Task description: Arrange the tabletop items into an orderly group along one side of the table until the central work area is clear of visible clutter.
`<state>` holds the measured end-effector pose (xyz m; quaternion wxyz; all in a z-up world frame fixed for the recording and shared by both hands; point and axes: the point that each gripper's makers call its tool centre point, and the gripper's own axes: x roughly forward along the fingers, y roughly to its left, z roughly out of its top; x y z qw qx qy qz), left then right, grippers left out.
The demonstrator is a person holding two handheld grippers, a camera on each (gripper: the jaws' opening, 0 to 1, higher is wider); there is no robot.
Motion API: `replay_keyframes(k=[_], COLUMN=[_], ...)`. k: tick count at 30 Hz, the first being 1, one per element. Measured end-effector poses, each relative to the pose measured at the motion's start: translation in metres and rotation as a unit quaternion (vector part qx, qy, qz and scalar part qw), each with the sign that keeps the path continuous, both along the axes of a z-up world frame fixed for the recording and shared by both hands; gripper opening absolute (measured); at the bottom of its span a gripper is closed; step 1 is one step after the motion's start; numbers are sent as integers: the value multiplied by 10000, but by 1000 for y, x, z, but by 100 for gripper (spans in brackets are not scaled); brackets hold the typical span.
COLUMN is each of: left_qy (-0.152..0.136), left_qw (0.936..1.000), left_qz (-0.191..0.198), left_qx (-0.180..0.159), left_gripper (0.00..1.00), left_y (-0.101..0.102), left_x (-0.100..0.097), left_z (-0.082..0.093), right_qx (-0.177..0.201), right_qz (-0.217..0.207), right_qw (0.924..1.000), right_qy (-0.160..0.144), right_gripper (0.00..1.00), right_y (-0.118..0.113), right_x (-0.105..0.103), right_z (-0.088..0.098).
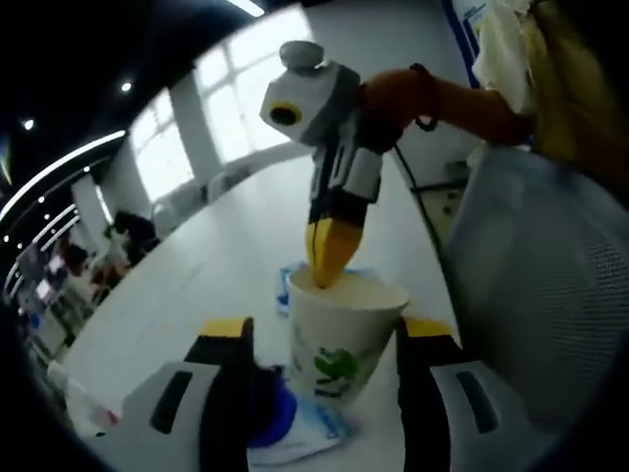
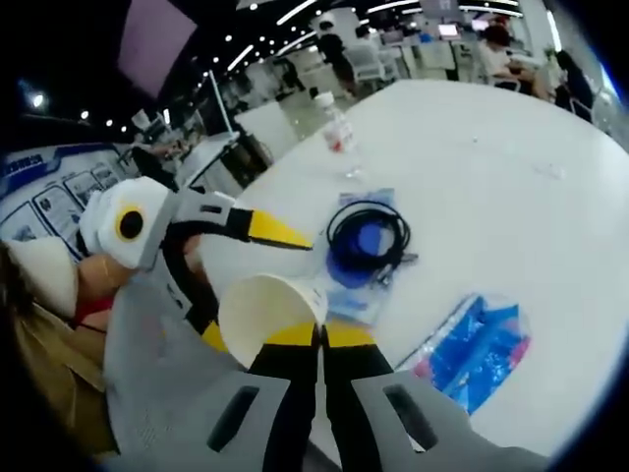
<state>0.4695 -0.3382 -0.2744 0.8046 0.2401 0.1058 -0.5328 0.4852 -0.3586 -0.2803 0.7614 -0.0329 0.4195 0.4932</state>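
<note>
In the left gripper view, the left claw (image 1: 329,339) is standing spread wide, its two jaws flanking a white paper cup (image 1: 342,339) with a green print, which is sitting upright on the white worktop (image 1: 236,246). I cannot tell whether the jaws are touching the cup's wall. The right claw (image 1: 332,251) is reaching down from above, its yellow tips pressed together on the cup's far rim.

In the right gripper view, that same right claw (image 2: 319,339) is pinching the rim of the paper cup (image 2: 267,313), jaws nearly closed, and the cup's open mouth is facing the camera. The left claw (image 2: 241,280) is coming in from the left, one yellow tip above the cup and one below it.

Beyond the cup, a coiled black cable (image 2: 369,236) is lying over a blue object (what it is I cannot tell). A blue and pink packet (image 2: 477,349) is lying nearer the worktop edge, well apart from a small clear bottle (image 2: 336,128) standing farther back.
</note>
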Motion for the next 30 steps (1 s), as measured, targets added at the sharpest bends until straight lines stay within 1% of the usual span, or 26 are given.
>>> replay_keyframes(k=[6,12,19,22,24,28,30], left_qy=[29,69,90,82,141,215,262], left_qw=[9999,9999,9999,9999,9999,9996,9993], left_qz=[-71,-89,-33,29,91,169,243], left_qx=[103,126,98,65,16,-87,-139], left_gripper=[48,41,40,40,40,40,40], left_y=[0,0,1,2,4,6,8], left_x=[-3,-4,-2,0,2,3,5], left_z=[-4,-6,-6,-5,-4,-3,-1], right_qx=[-2,43,71,111,147,210,346], right_qz=[-3,-80,-140,-105,-95,-110,-53], right_qw=[10000,9999,9998,9998,9997,9996,9990], right_qy=[23,44,77,-82,-139,-165,-289], right_gripper=[1,1,2,2,2,2,3], right_y=[1,1,1,3,5,7,10], right_x=[0,4,6,8,9,10,12], right_z=[-1,1,1,3,5,7,12])
